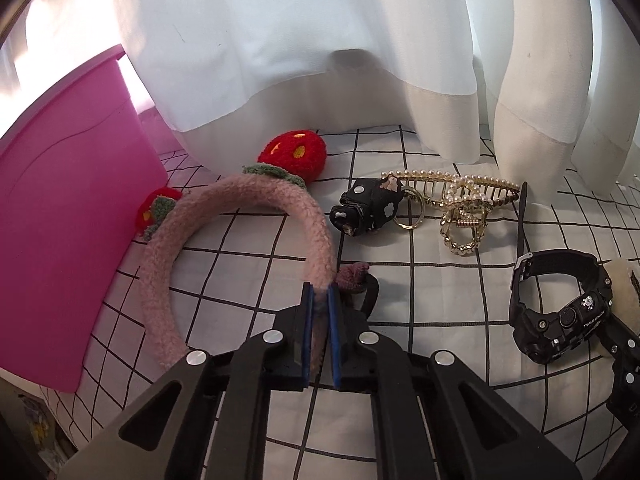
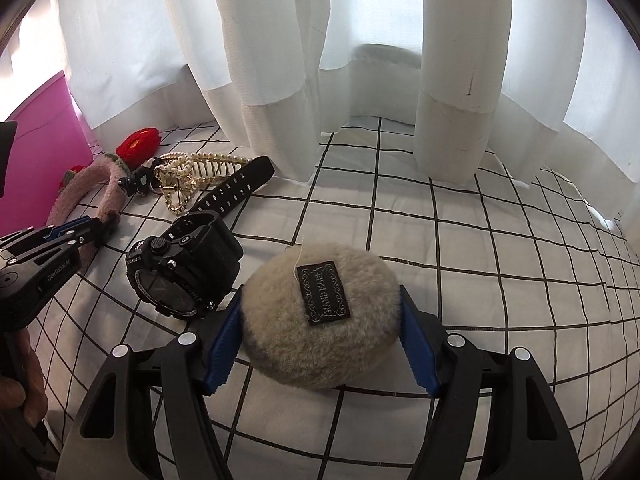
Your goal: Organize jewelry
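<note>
Pink bin (image 1: 60, 240) (inside hidden); fuzzy headband (image 1: 240, 208) leans against it.

A fuzzy pink headband (image 1: 240, 240) with red knitted strawberries (image 1: 294, 153) arches over the checked cloth, leaning on a pink bin at 9 o'clock; one end is pinched at its 5 o'clock tip. At 3 o'clock of it lies a small black keychain pouch (image 1: 366, 210) with white flowers, touching a gold pearl-studded claw clip (image 1: 460, 204). A chunky black digital watch (image 2: 186, 268) lies on its side, strap buckled. At its 4 o'clock sits a beige fluffy pad (image 2: 320, 320) bearing a black label.
</note>
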The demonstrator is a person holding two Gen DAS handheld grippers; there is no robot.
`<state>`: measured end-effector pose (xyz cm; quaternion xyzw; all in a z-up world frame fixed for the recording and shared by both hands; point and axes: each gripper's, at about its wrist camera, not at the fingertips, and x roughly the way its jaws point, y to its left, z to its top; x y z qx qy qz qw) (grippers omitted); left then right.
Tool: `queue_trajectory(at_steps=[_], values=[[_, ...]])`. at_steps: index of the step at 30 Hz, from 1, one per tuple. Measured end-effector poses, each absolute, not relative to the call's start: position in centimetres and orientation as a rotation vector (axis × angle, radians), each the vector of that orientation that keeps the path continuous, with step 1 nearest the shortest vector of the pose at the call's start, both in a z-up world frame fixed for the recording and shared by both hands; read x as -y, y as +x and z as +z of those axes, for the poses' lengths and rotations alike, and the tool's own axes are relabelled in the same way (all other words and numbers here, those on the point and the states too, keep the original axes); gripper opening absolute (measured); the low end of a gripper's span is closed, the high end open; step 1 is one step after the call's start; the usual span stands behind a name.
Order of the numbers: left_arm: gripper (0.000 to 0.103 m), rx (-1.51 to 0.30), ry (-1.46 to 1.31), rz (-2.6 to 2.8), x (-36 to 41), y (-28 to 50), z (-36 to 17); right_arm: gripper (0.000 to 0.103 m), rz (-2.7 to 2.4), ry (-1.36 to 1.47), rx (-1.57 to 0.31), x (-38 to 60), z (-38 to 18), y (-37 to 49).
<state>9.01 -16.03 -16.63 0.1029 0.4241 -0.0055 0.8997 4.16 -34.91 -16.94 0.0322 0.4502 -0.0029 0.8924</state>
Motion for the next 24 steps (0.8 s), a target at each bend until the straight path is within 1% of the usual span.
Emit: queue_trajectory(at_steps=[4, 6, 11, 14, 20, 24], values=[[0.005, -0.800, 0.153, -0.015, 14.7, 8.0, -14.8, 0.068, 0.001, 0.064, -0.926, 34.9, -16.9, 3.9], [0.002, -0.768, 0.117, -0.036, 14.3, 7.5, -13.6, 0.068, 0.003, 0.055, -0.922, 34.8, -16.9, 3.8], [0.002, -0.753, 0.096, -0.076, 14.4, 6.9, -12.4, 0.068, 0.009, 0.061, -0.916, 34.6, -16.8, 3.6], [0.002, -0.770, 0.112, -0.088, 14.8, 7.5, -13.2, 0.068, 0.011, 0.060, -0.917, 34.4, -16.8, 3.4], [0.002, -0.863, 0.111, -0.168, 15.6, 7.9, -15.1, 0.068, 0.015, 0.063, -0.927, 34.7, -16.8, 3.8], [0.004, -0.944, 0.100, -0.189, 15.9, 8.8, -16.7, 0.068, 0.020, 0.065, -0.929, 34.7, -16.8, 3.9]])
